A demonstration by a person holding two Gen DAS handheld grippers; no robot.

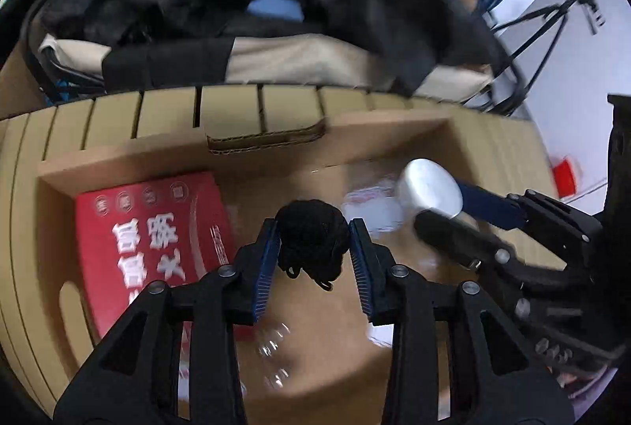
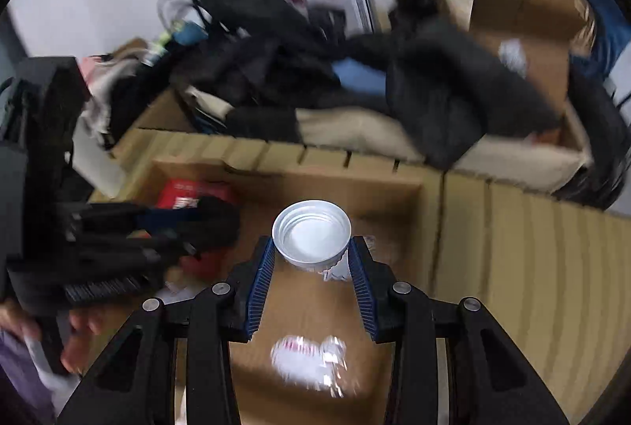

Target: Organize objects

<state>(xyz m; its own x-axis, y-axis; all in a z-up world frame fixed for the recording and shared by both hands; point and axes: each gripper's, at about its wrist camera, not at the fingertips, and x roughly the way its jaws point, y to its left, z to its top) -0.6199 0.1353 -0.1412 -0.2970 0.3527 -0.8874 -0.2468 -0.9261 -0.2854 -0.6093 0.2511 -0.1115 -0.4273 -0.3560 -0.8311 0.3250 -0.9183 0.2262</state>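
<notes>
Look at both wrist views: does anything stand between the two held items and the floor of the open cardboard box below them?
Nothing visible blocks either. The left gripper holds the black yarn ball and the right gripper holds the silver lid over bare cardboard box floor. The red carton lies off to the left side.

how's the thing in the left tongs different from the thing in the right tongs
The black yarn ball in the left tongs is dark, soft and lumpy, with loose loops hanging below; the silver lid in the right tongs is pale, shiny, rigid metal. The ball is roundish; the lid is a shallow disc, threaded inside. Both are pinched between blue pads above the cardboard box.
</notes>
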